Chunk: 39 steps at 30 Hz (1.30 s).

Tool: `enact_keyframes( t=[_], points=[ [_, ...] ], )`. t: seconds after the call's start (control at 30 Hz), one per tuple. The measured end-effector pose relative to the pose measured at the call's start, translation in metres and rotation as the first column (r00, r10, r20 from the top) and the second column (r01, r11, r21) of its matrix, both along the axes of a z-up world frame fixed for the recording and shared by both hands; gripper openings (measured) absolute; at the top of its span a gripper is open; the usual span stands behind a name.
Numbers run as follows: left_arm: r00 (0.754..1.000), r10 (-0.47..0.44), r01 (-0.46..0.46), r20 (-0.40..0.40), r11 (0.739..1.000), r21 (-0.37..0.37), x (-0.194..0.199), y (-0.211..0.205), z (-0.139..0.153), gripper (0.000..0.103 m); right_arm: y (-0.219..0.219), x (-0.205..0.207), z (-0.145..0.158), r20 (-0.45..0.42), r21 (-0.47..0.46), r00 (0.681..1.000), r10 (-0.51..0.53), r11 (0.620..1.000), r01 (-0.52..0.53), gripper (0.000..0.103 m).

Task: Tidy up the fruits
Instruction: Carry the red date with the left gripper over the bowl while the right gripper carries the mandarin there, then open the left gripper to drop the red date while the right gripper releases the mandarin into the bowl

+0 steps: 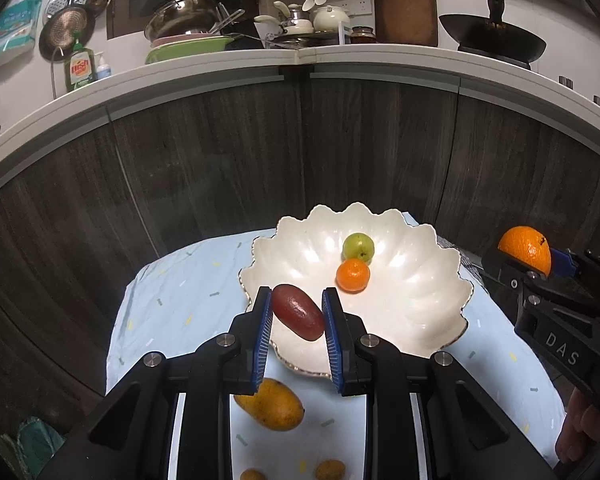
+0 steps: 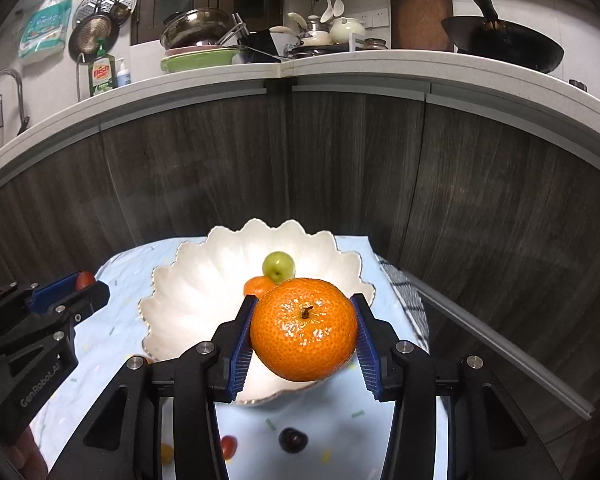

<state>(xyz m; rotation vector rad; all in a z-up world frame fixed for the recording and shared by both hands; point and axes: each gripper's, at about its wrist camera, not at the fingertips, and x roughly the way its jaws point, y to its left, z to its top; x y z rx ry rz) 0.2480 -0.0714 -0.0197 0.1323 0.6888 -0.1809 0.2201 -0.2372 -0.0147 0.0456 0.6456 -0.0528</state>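
1. Cluttered kitchen here: dark wood-grain cabinet fronts under a white counter, and right in front of them my small table with a pale blue confetti-print cloth (image 1: 172, 280).
2. On the cloth sits the white scalloped ceramic bowl (image 1: 420, 300). Already inside: a small green round fruit (image 1: 358, 246) and a little orange mandarin (image 1: 353, 275), touching each other near the middle.
3. My left gripper (image 1: 296, 312) is clamped on a dark red oblong fruit (image 1: 298, 312), jaws almost fully closed, hovering over the bowl's near rim.
4. My right gripper (image 2: 304, 332) is pinching a big orange tangerine (image 2: 304, 330), stem up, pads pressing both sides. It hangs above the bowl's near edge too.
5. So I reckon I'm roughly a third of the way in: two fruits placed, two in the air about to go in.
6. Still loose on the cloth near me: a yellow-orange mango (image 1: 270, 404), two small brownish-yellow round fruits (image 1: 330, 470), a dark cherry-like fruit (image 2: 293, 440) and a small red one (image 2: 229, 446).
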Motion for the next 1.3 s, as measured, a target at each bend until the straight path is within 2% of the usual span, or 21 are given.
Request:
enact_keyframes(
  t=[0.57,0.9,1.3],
  points=[
    [0.999,-0.018,0.018,-0.032,1.0,-0.014,0.049,-0.015,-0.029,0.026,-0.016,0.045,-0.025,-0.042,0.002,0.999,-0.033,0.999,0.033,0.046],
    [0.996,-0.021,0.02,-0.085,1.0,-0.021,0.066,-0.019,-0.053,0.026,-0.02,0.063,-0.043,-0.084,-0.001,0.996,-0.033,0.999,0.034,0.046],
    [0.992,-0.017,0.014,-0.122,1.0,-0.02,0.077,-0.02,-0.068,0.026,-0.018,0.078,-0.059,-0.131,0.006,0.991,-0.022,1.0,0.023,0.046]
  ],
)
